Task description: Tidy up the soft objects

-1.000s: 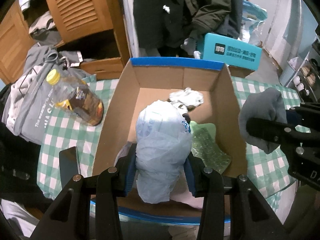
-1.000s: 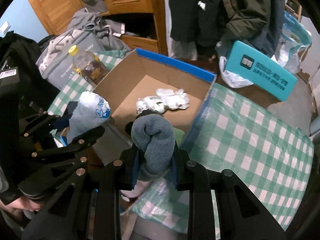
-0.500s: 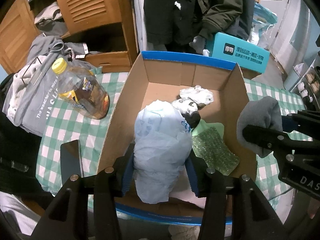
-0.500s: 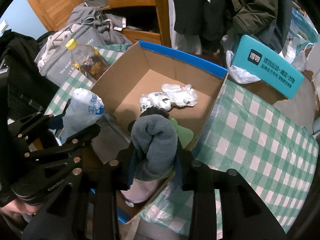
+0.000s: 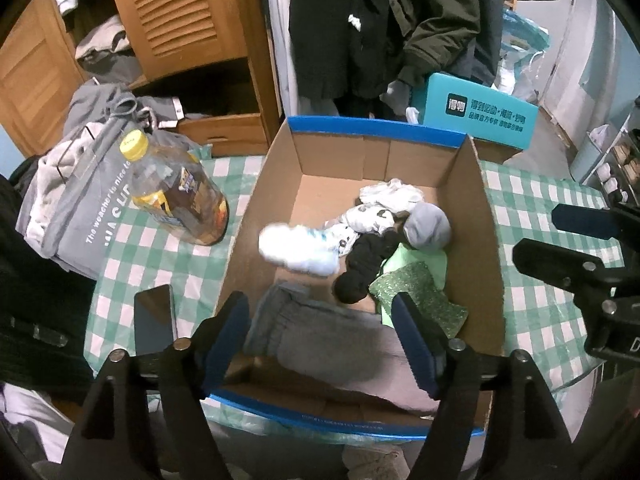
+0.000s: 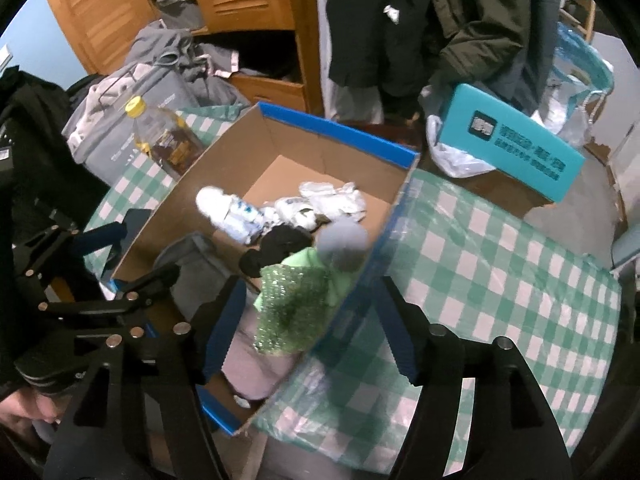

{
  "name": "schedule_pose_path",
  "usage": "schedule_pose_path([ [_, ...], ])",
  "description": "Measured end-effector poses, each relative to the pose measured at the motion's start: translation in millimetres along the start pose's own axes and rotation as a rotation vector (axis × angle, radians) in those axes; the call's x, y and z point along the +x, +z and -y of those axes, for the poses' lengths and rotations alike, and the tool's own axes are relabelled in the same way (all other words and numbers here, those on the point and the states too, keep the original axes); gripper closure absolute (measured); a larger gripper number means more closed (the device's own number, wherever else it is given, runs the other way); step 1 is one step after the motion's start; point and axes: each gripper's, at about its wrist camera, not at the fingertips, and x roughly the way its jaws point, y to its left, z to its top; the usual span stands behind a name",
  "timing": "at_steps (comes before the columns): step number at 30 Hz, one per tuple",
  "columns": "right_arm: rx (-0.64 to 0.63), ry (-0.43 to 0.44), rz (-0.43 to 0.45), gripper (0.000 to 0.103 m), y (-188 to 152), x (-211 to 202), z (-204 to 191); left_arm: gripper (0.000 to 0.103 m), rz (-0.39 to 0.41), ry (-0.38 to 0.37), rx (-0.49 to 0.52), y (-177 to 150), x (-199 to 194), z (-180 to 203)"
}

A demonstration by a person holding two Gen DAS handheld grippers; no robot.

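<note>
An open cardboard box (image 5: 476,216) with blue rims stands on the green checked table. Inside lie a pale blue plastic bag bundle (image 5: 298,248), a rolled grey sock (image 5: 428,226), a black sock (image 5: 362,264), white printed socks (image 5: 384,204), green bubble wrap (image 5: 420,296) and a grey garment (image 5: 320,336). My left gripper (image 5: 320,336) is open and empty above the box's near end. My right gripper (image 6: 304,320) is open and empty over the box's right wall (image 6: 372,256); the grey sock (image 6: 344,244) and the bag (image 6: 228,212) lie below it.
A bottle (image 5: 176,196) with a yellow cap and a black phone (image 5: 154,320) lie on the table left of the box. Grey bags (image 5: 80,184) sit at the far left. A teal carton (image 5: 480,116) stands behind. Wooden cupboards and hanging coats stand at the back.
Both grippers have opened. The plastic bag bundle and the grey sock have dropped from them into the box.
</note>
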Motion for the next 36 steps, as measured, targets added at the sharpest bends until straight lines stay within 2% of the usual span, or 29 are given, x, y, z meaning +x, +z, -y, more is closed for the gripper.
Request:
schedule_pose_path([
  [3,0.005,-0.023,0.010,0.034,-6,-10,5,0.022,0.022,0.001,0.011,1,-10,4],
  [8,0.019,-0.041,0.036,0.033,-15,-28,16,0.015,0.070,0.051,0.053,3,-25,15],
  [16,0.058,-0.040,0.088,0.033,-29,-57,34,0.013,0.089,0.028,0.083,4,-39,29],
  [18,0.065,-0.036,0.097,0.032,-33,-63,38,0.008,0.092,0.016,0.088,5,-42,33],
  [23,0.085,-0.036,0.118,0.032,-42,-73,49,0.002,0.105,-0.026,0.085,8,-49,40],
  [36,0.140,-0.054,0.122,0.031,-55,-74,75,0.001,0.109,0.011,0.105,10,-50,57],
])
